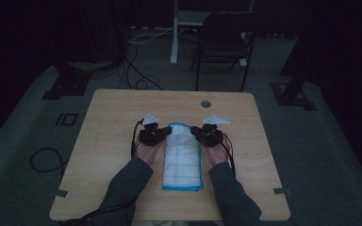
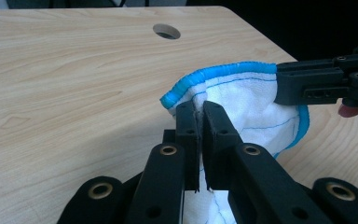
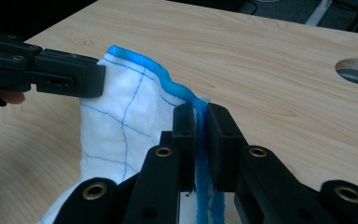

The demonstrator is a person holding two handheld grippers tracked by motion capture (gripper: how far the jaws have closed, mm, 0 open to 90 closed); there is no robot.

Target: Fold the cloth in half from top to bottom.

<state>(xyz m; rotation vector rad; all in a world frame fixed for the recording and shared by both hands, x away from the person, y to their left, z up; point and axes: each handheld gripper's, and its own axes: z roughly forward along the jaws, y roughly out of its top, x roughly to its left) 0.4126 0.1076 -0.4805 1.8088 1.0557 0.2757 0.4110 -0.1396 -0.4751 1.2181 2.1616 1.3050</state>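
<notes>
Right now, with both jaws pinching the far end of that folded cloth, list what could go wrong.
1. The left gripper bites only the cloth edge; it could slip out.
2. The right gripper holds mostly the blue hem; uneven pulling may skew the fold.
3. Lifting may drag the layers on the table apart.

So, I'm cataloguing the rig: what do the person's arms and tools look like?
Both tools, left tool and right tool, are black with brass-coloured rivets, each topped by a pale three-cornered plate and trailing a black cable. The person wears dark grey-blue sleeves.
</notes>
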